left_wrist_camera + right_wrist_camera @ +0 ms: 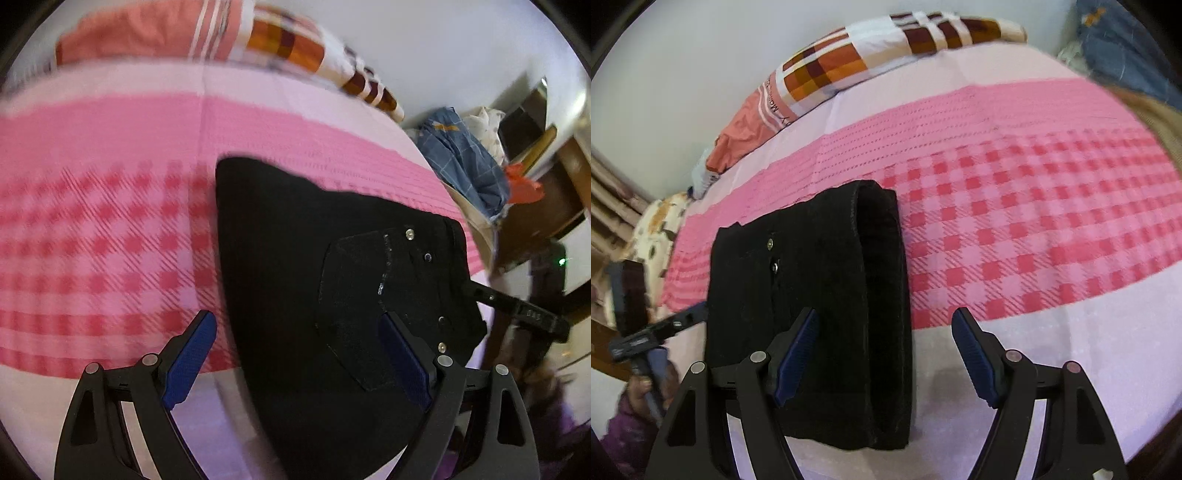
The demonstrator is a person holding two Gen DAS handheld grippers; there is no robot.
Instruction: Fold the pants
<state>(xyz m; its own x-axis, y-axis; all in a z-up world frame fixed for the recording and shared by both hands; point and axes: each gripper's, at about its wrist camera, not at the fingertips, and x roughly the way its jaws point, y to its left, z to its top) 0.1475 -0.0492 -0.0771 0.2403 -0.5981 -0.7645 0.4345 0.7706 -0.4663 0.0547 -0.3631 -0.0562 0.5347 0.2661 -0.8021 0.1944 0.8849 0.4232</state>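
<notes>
The black denim pants (812,306), already folded into a thick compact stack with the pocket side and metal rivets facing up, lay on the pink-and-red checked bedsheet (1034,229) near the front edge of the bed. A checked orange-and-white pillow (849,62) sat at the far side, well apart from the pants.

The left tongs (295,362) stood released, the blue pads spread wide with nothing between them; one pad hung over the bedsheet beside the stack and the other over the pocket. The right tongs (884,354) were also released and empty, straddling the rolled outer edge of the stack without pressing on it. In the right wrist view the other tool showed at the left, gripped by a hand in a purple sleeve (631,413).

The fold looked close to finished, so the step in hand was probably a last fold or a tidy-up. To do it well, each set of tongs should come down square on a near corner, pinch all layers together rather than only the top one, and carry both corners at the same pace so the edges land aligned and the rolled side does not spring open.
</notes>
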